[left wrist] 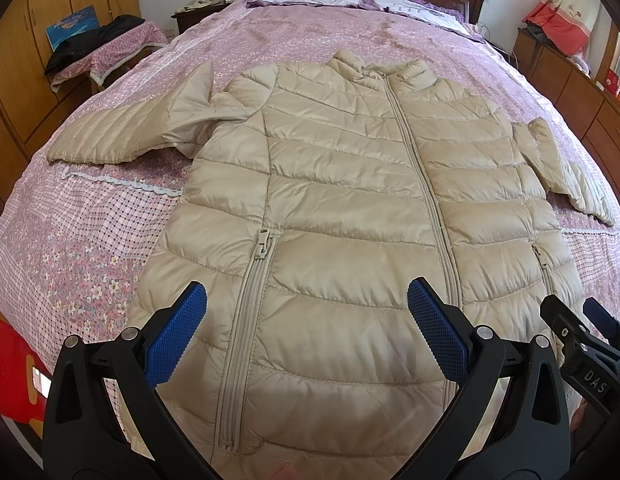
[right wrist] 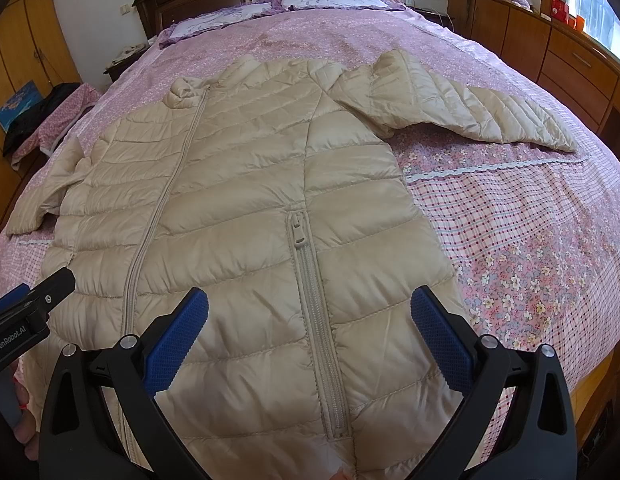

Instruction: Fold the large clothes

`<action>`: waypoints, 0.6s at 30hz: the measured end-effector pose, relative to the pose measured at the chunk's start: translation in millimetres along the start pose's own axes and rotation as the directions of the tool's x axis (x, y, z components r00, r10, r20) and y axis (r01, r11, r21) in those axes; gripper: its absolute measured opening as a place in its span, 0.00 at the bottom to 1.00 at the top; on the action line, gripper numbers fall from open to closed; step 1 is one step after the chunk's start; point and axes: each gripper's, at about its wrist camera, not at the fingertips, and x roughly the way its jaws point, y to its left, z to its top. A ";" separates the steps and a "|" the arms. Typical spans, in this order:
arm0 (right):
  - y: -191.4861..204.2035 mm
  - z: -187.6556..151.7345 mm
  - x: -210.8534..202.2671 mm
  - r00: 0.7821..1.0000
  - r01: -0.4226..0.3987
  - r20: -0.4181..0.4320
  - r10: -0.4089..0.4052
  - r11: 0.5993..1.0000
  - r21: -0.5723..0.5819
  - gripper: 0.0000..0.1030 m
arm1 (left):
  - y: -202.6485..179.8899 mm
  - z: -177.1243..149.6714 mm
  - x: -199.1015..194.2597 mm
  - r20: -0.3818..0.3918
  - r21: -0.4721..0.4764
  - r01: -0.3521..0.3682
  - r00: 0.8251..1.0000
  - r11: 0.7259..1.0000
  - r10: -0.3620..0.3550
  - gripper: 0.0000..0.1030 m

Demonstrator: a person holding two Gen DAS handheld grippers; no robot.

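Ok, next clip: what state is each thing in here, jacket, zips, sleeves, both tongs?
Puffer jacket: spread flat, front up, on the bed.
Main zip: closed.
Pocket zips: closed.
Sleeves: both stretched outward, unfolded.
Left tongs: open, holding nothing.
Right tongs: open, holding nothing.

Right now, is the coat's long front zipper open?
No. The front zipper runs closed from hem to collar on the beige coat, which lies flat on the bed.
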 end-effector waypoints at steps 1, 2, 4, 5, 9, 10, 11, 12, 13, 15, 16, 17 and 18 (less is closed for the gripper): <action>-0.1 0.0 -0.1 1.000 0.000 0.000 0.000 1.000 0.000 0.95 | -0.1 -0.4 0.2 0.000 0.001 0.000 1.000 1.000 0.000 0.97; -0.2 0.0 -0.2 1.000 0.000 0.001 0.000 1.000 0.000 0.95 | 0.0 -0.6 0.3 -0.001 0.001 0.000 1.000 1.000 0.000 0.97; 0.0 0.4 0.0 1.000 -0.001 -0.001 0.001 1.000 -0.001 0.95 | 0.4 -1.5 0.5 -0.001 0.001 0.000 1.000 1.000 0.000 0.97; 0.1 0.5 -0.1 1.000 -0.001 -0.001 0.001 1.000 -0.001 0.95 | 0.2 -1.5 0.6 -0.001 0.001 0.000 1.000 1.000 0.000 0.97; 0.5 0.6 -0.1 1.000 -0.002 0.000 0.002 1.000 0.000 0.95 | -0.1 -0.9 0.6 -0.003 0.002 0.000 1.000 1.000 0.000 0.97; -0.2 0.7 0.0 1.000 -0.004 -0.001 0.004 1.000 0.000 0.95 | -0.4 -1.2 1.1 -0.005 0.004 0.001 1.000 1.000 -0.001 0.97; -1.5 1.1 0.6 1.000 -0.005 -0.004 0.005 1.000 0.000 0.95 | -1.7 0.2 1.3 -0.008 0.007 0.001 1.000 1.000 -0.001 0.97; -2.9 1.8 1.1 1.000 -0.004 -0.006 0.004 1.000 0.002 0.95 | -2.1 0.0 1.6 -0.011 0.010 0.004 1.000 1.000 -0.003 0.97; -5.2 2.9 1.7 1.000 -0.005 -0.010 0.005 1.000 0.004 0.95 | -3.3 1.4 1.6 -0.014 0.013 0.005 1.000 1.000 -0.005 0.97; -12.6 6.5 2.2 1.000 0.001 -0.010 -0.001 1.000 0.016 0.95 | -4.8 2.6 2.9 -0.021 0.020 0.013 1.000 1.000 -0.013 0.97; -17.5 8.8 2.0 1.000 0.008 -0.007 -0.008 1.000 0.026 0.95 | -5.5 2.8 4.1 -0.026 0.023 0.019 0.999 1.000 -0.019 0.97; -25.8 12.4 1.6 1.000 0.013 -0.004 -0.012 0.999 0.040 0.95 | -7.2 4.8 4.8 -0.030 0.026 0.023 0.999 0.999 -0.023 0.97; -31.7 15.0 1.0 1.000 0.014 -0.002 -0.014 0.999 0.052 0.95 | -8.4 5.8 5.7 -0.033 0.028 0.027 0.999 0.999 -0.027 0.97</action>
